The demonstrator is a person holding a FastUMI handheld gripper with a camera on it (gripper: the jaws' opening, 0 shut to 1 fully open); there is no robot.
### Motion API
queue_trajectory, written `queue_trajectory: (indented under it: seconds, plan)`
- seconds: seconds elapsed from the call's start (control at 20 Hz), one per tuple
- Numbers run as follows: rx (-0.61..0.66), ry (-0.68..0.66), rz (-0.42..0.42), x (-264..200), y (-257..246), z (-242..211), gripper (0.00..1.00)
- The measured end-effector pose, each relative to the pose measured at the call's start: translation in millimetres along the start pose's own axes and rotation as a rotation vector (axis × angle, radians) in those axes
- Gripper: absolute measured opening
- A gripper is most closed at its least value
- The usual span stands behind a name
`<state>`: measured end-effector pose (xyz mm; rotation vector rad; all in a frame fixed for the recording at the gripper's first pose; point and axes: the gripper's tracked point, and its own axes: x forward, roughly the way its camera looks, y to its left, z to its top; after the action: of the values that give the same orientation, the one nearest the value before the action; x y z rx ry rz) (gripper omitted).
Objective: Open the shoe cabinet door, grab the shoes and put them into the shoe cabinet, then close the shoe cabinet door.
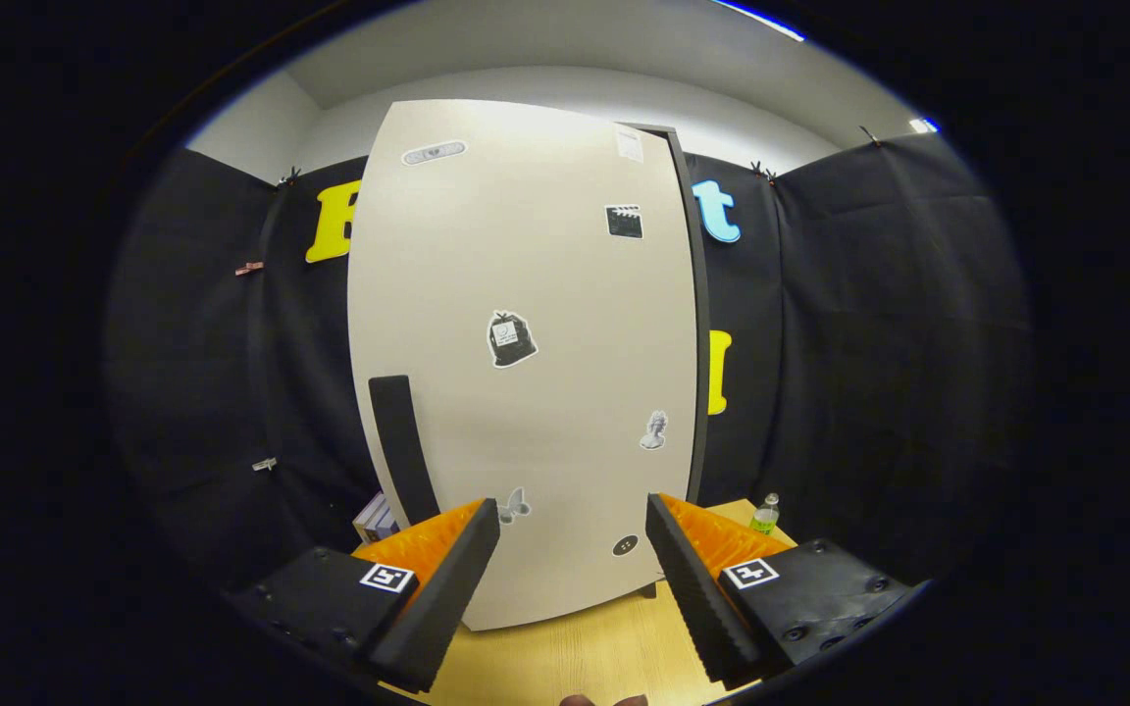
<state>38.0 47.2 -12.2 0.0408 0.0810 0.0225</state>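
Two fingers of the hand-held gripper (573, 549) gape wide, holding nothing, before the shoe cabinet door (526, 373); missing its dark handle (403, 446), left of them, risks shoving the cabinet.

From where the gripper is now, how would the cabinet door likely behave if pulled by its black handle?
The door looks like a flat rigid panel, so it probably swings stiffly. The handle is a slim vertical bar, maybe slippery. The gripper is open before it.

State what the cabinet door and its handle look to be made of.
Cabinet door: likely laminated board, smooth matte off-white, soft glare, stickers lying flat. Handle: matte black bar, plastic or coated metal; unclear which. The claw is open, facing the door.
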Motion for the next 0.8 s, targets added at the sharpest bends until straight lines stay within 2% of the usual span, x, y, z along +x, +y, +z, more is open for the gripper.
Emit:
queue_trajectory:
  seconds: [0.8]
  plan:
    - [-0.003, 0.006, 0.019, -0.7, 6.7, -2.5, 0.98]
